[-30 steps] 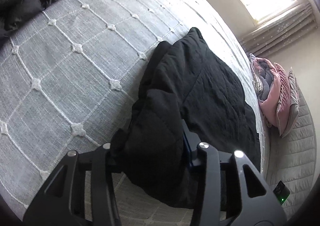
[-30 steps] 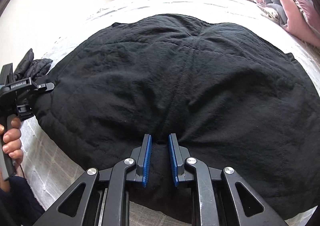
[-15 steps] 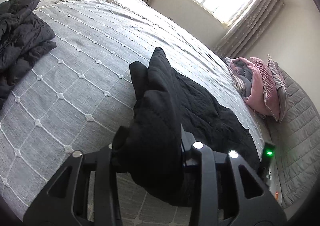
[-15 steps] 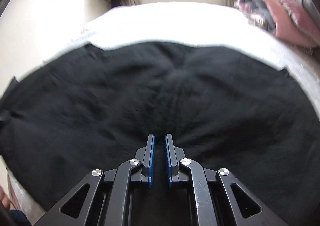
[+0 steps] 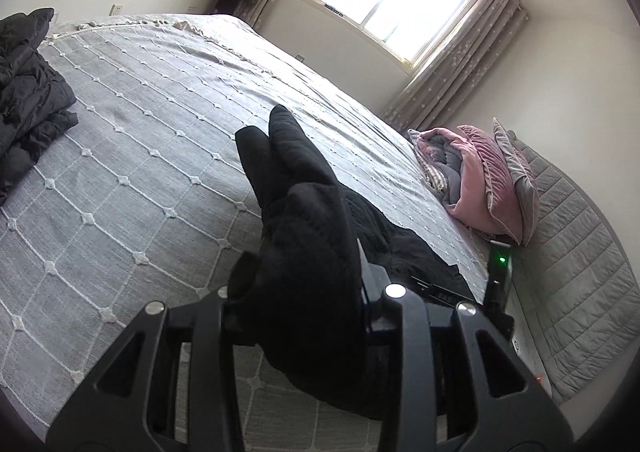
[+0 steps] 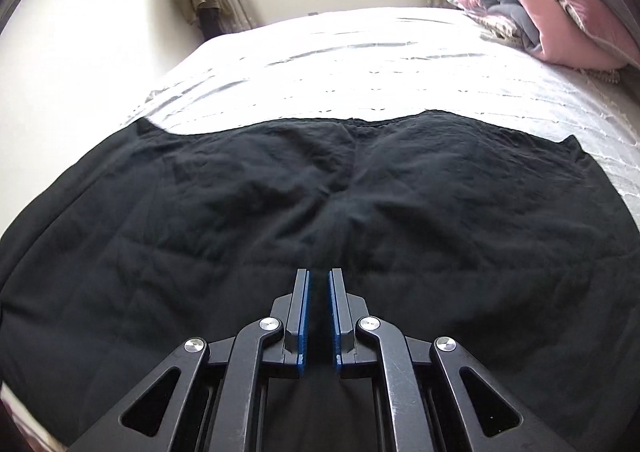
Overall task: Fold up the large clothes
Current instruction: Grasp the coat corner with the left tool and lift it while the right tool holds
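Black quilted garment (image 6: 320, 219), wrinkled, spread wide across the near part of the bed (image 6: 360, 63). Right gripper (image 6: 319, 316) clamped on its near edge, jaws almost closed on a thin fold. Left gripper (image 5: 296, 316) gripping a thick bunched end lifted above the bed. Farther back on the bed, pink bedding (image 6: 560, 7).
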Demonstrator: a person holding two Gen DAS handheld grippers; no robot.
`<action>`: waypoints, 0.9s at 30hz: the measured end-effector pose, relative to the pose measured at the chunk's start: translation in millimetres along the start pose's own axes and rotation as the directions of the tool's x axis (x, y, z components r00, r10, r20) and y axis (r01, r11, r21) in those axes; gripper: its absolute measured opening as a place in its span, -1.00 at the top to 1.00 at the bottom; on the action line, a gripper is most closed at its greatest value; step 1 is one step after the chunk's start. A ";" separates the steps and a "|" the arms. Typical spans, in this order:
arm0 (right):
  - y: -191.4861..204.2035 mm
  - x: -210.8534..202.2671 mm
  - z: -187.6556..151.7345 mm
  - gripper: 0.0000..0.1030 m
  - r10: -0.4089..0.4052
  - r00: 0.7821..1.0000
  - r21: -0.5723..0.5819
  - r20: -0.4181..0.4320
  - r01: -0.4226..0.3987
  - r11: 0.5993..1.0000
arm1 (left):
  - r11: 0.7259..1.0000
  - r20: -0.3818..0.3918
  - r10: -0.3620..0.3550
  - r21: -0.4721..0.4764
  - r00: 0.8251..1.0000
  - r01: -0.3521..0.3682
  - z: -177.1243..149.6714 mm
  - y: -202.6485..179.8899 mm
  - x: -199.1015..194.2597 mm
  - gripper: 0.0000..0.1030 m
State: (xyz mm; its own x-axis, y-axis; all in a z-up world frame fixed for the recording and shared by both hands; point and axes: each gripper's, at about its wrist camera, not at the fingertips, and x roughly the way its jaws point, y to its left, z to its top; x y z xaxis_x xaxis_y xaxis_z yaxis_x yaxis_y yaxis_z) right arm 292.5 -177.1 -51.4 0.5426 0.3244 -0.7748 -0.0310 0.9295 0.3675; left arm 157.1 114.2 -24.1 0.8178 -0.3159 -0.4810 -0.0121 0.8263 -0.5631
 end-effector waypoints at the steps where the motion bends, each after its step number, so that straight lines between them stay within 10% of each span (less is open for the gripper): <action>1: -3.8 11.3 2.8 0.84 0.002 1.000 0.030 -0.021 -0.001 1.000 | 1.000 0.001 -0.009 -0.005 1.000 0.009 0.5 0.6 -0.4 0.29; 12: -19.5 25.1 4.5 0.80 0.044 0.998 0.163 -0.040 -0.037 0.986 | 1.000 0.016 -0.029 0.014 0.999 0.028 1.3 -2.5 -1.4 0.30; 27: 8.1 -22.6 -84.9 0.79 0.032 0.991 -0.047 -0.127 -0.039 0.998 | 0.999 0.026 -0.034 0.034 0.999 0.033 -2.9 -12.4 -4.4 0.30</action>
State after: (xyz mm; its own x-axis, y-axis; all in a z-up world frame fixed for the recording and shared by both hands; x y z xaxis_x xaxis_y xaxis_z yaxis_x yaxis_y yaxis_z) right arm 208.7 -162.1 -74.6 0.4299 0.3740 -0.8218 -0.0914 0.9235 0.3725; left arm 152.0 103.9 -17.0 0.8326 -0.3317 -0.4436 0.0348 0.8306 -0.5557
